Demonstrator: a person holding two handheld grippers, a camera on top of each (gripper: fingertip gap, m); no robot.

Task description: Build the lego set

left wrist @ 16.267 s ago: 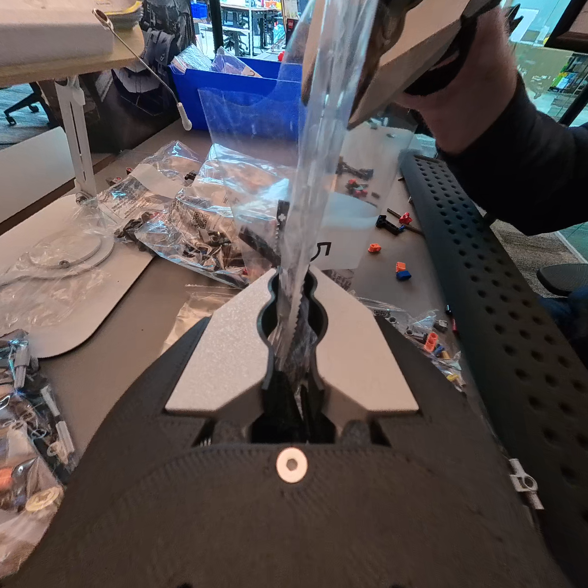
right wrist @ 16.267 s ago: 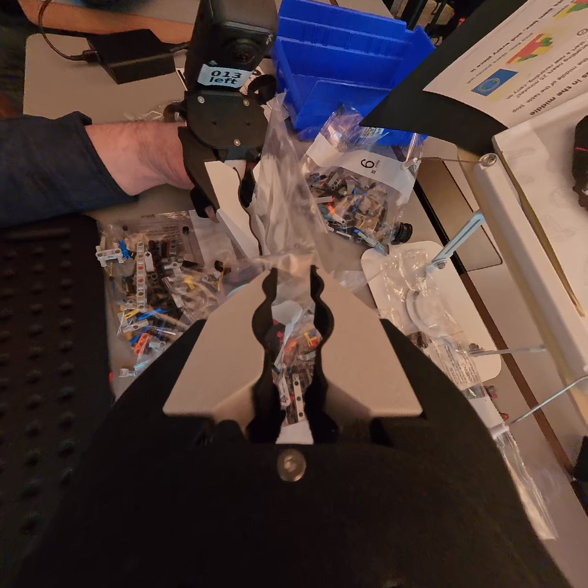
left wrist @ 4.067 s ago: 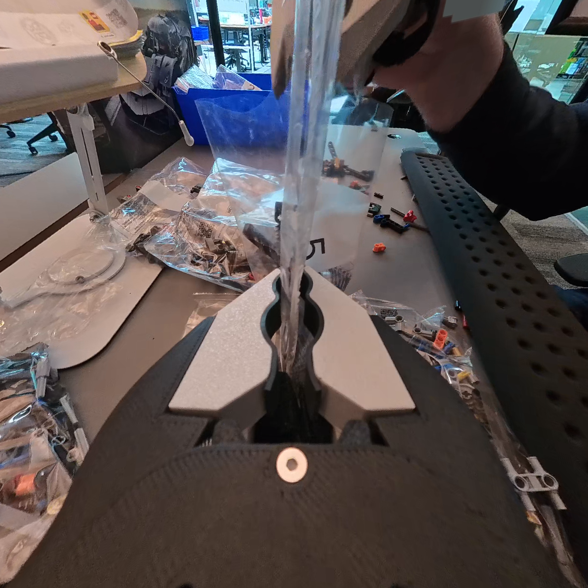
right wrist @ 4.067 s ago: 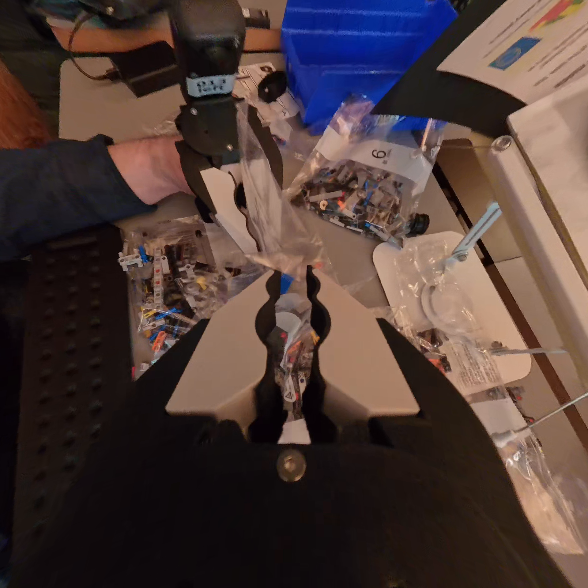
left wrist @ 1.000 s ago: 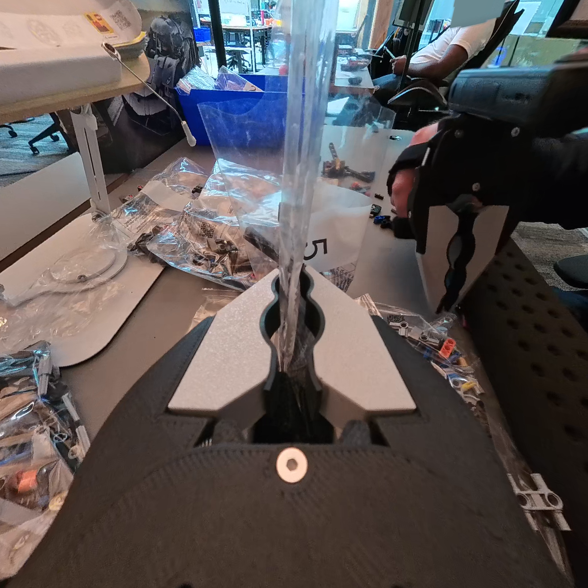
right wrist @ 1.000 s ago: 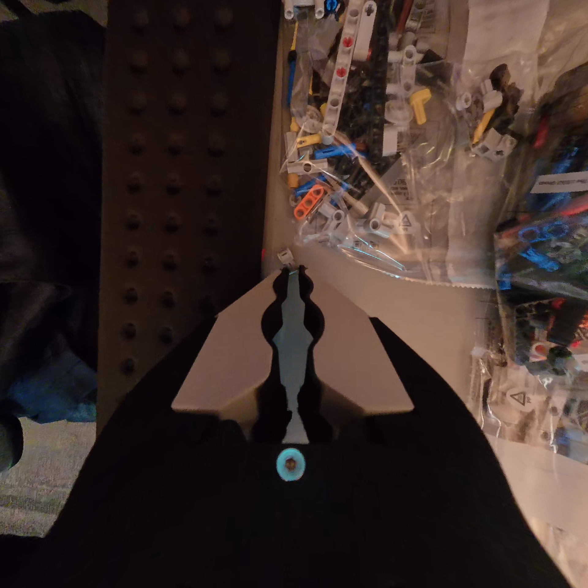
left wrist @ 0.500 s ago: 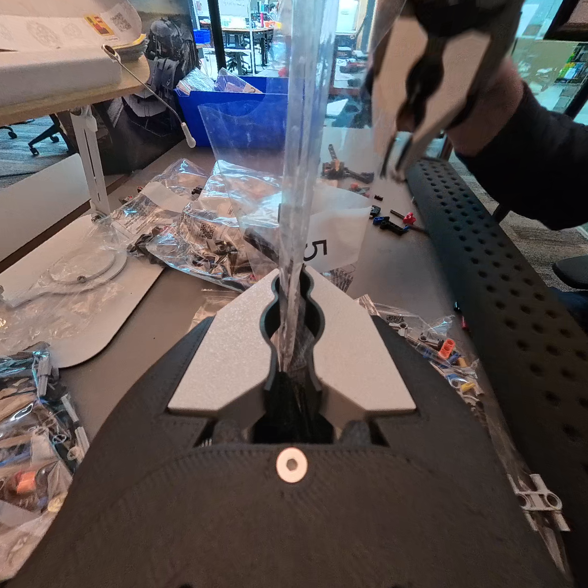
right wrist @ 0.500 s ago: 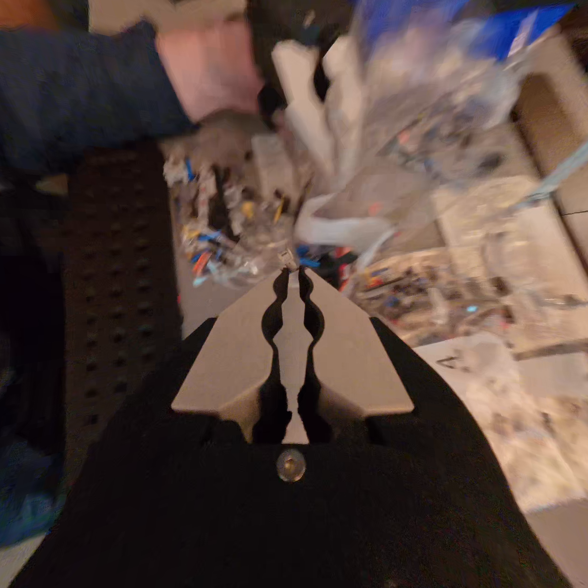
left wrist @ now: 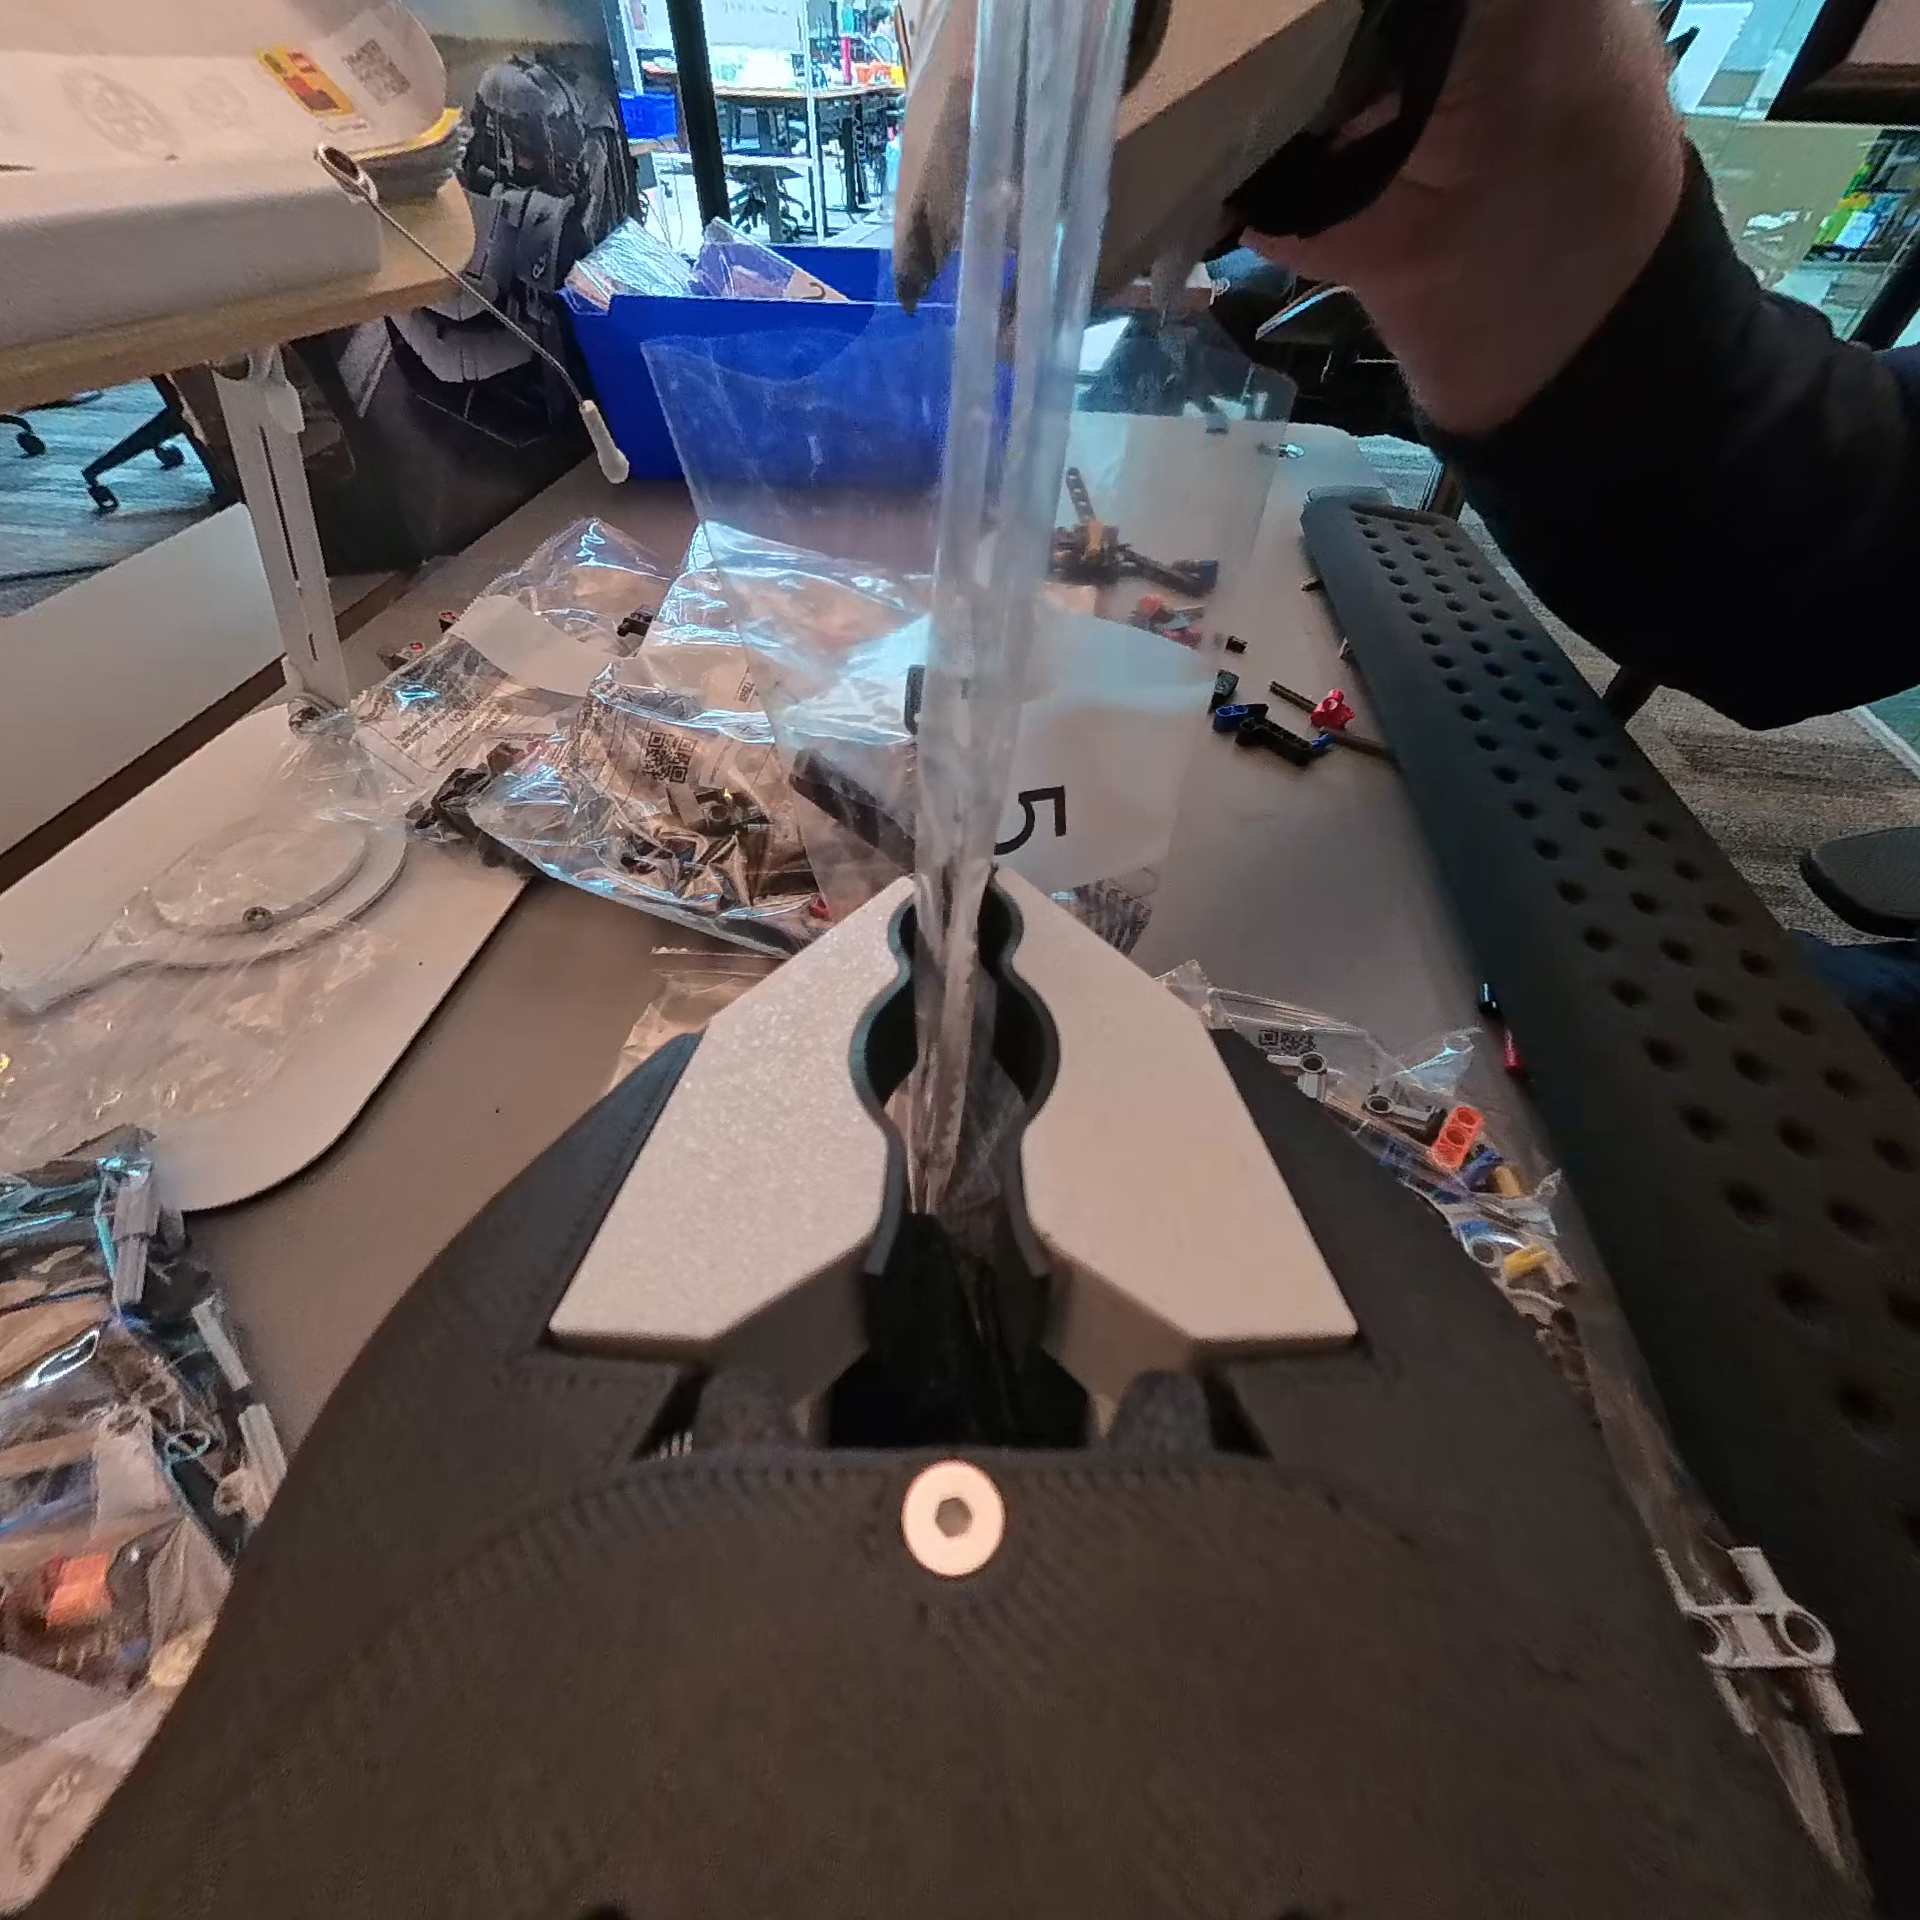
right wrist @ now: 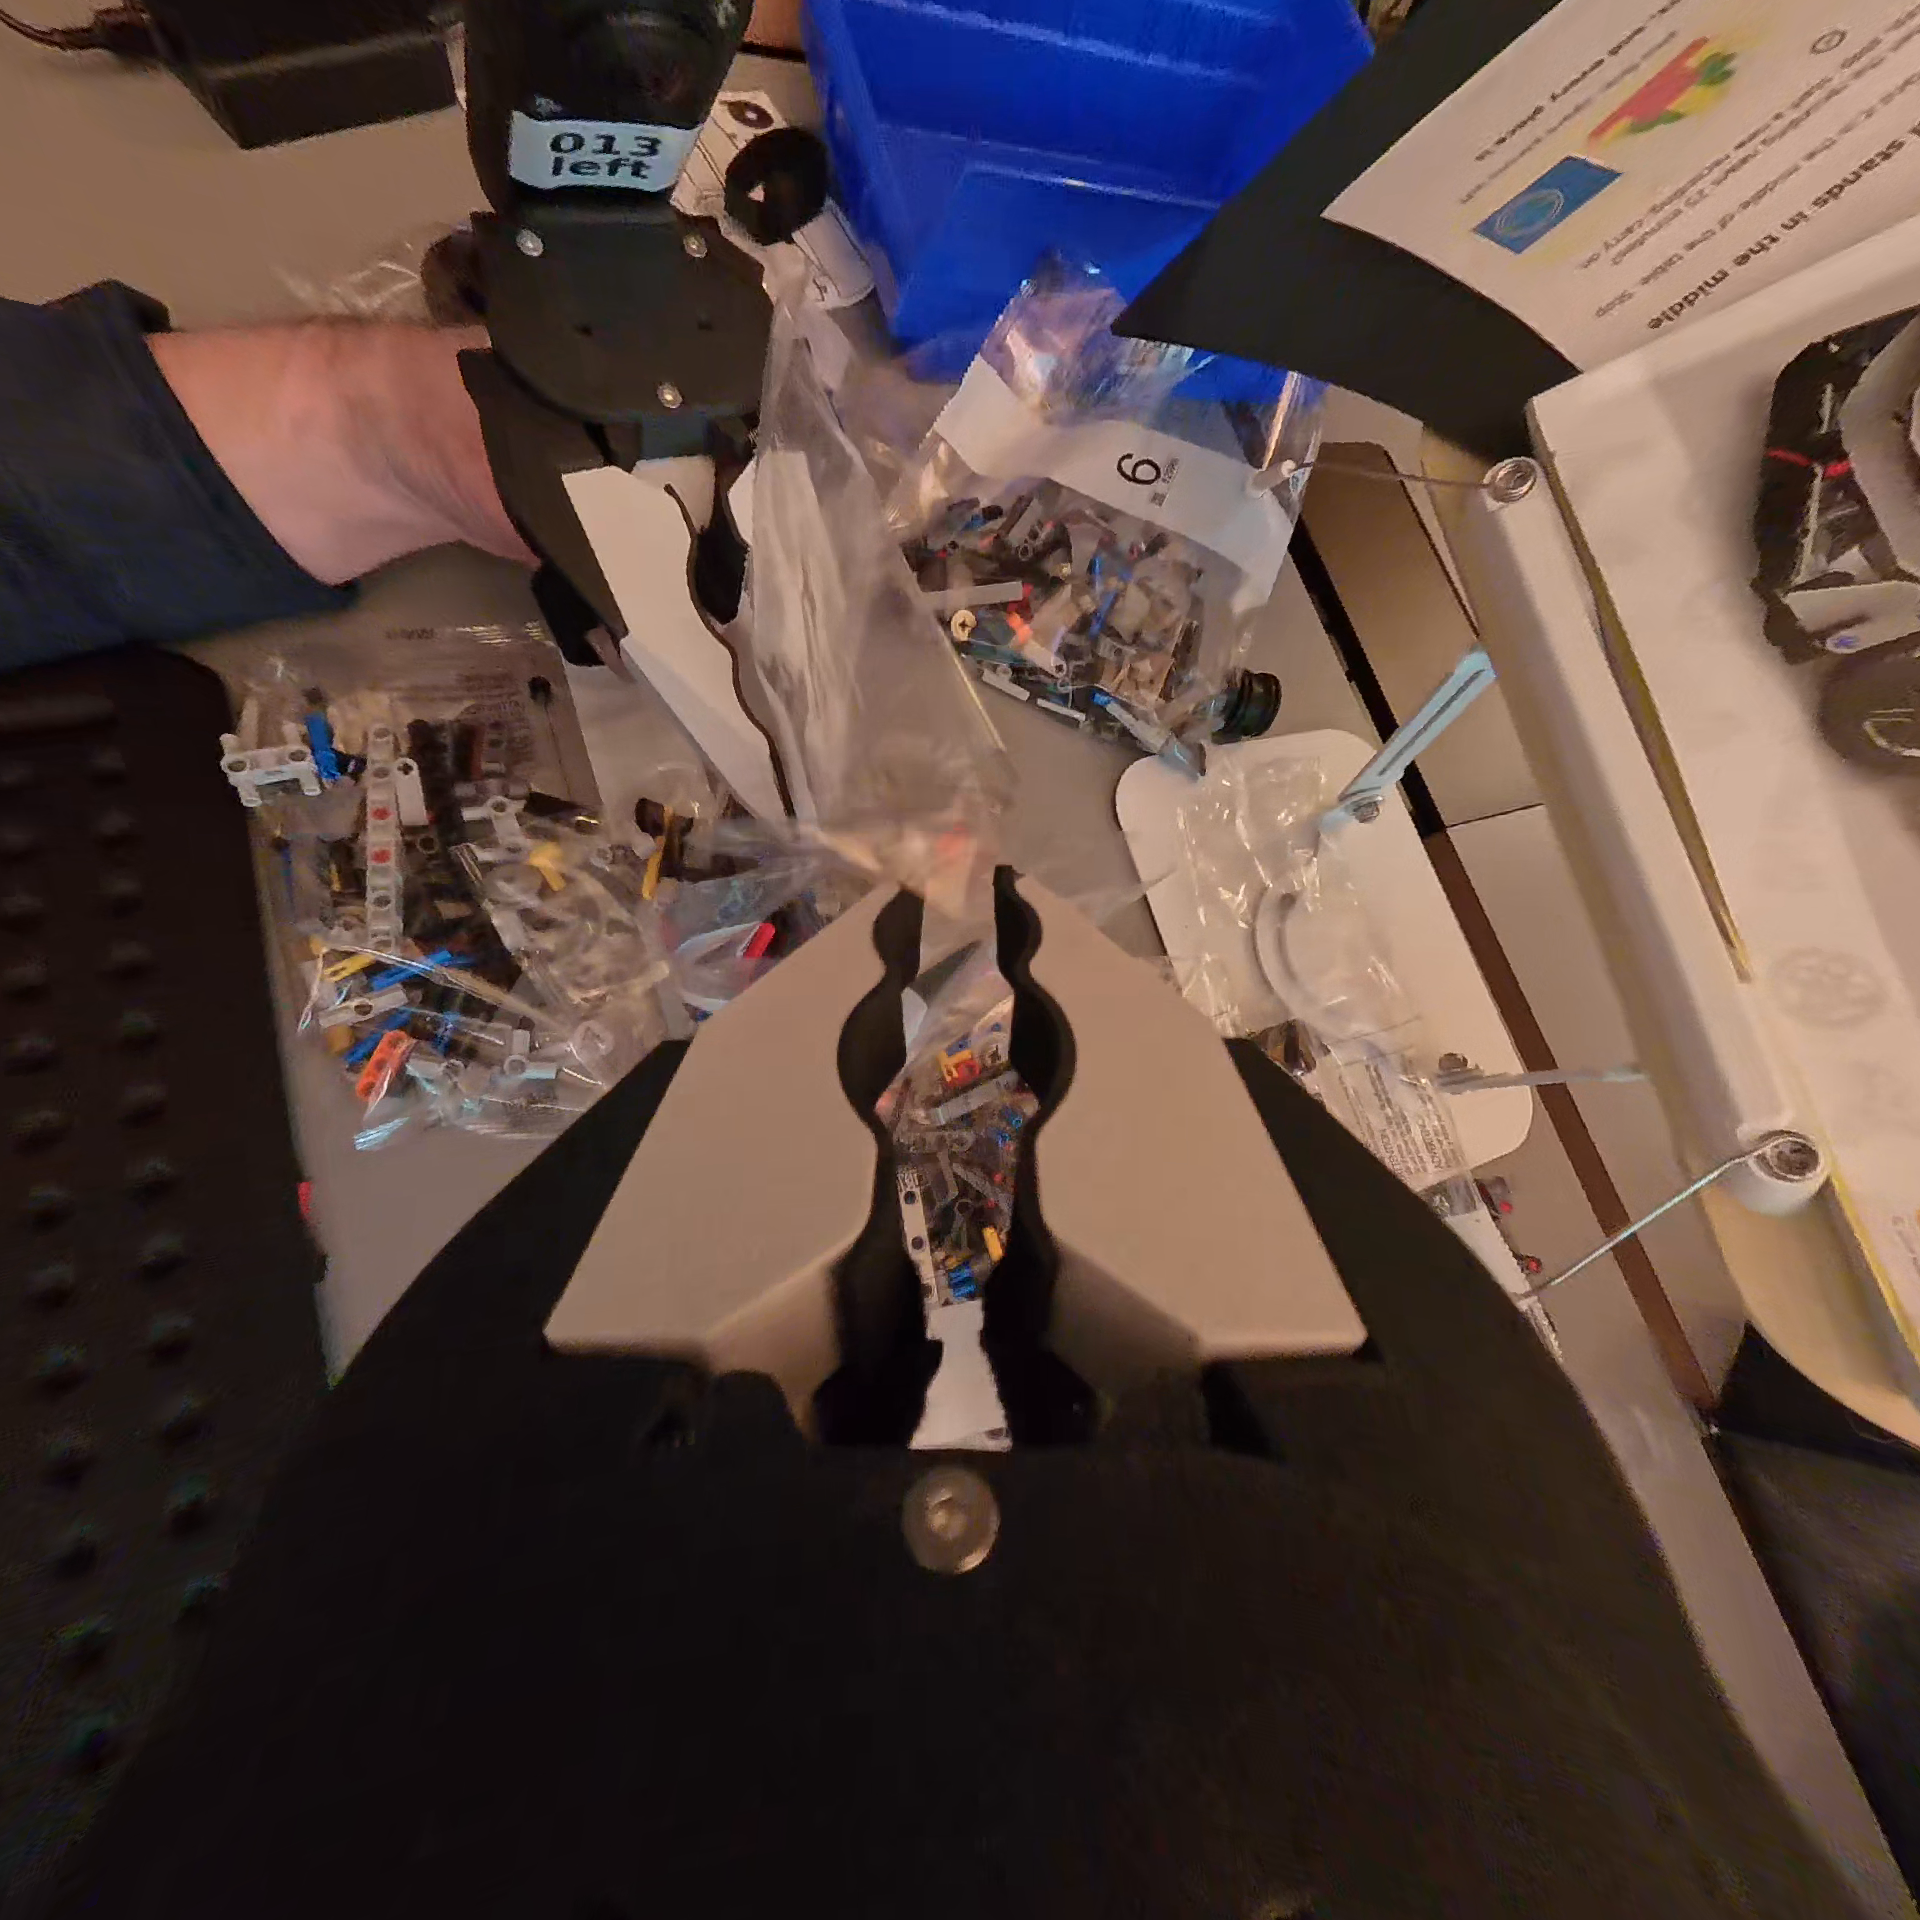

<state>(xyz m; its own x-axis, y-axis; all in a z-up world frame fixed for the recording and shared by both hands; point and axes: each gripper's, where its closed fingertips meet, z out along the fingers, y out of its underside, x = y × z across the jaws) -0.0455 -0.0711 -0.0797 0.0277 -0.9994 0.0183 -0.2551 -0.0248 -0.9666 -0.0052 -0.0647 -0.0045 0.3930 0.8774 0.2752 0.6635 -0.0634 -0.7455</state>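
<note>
My left gripper (left wrist: 956,894) is shut on the lower part of a clear plastic bag (left wrist: 997,520), which rises straight up from it. My right gripper (left wrist: 1029,260) is above, at the bag's top. In the right wrist view the bag (right wrist: 862,675) bunches into folds between the tips of my right gripper (right wrist: 951,888); its jaws stand narrowly apart around that plastic. My left gripper (right wrist: 764,779) shows there, held in a hand, gripping the bag's far side. Sealed bags of small Lego pieces (right wrist: 436,883) (left wrist: 665,790) lie on the table below.
A black perforated pad (left wrist: 1610,883) runs along the table's right side. A blue bin (left wrist: 769,384) stands at the back. Loose pieces (left wrist: 1268,727) and a small built assembly (left wrist: 1122,561) lie beyond a numbered bag (left wrist: 1091,748). An instruction book on a white stand (right wrist: 1714,727) is alongside.
My right gripper had let go of the bag and dipped to the table, rose with a small grey piece at its tips, and is back at the bag's top. My left gripper held still.
</note>
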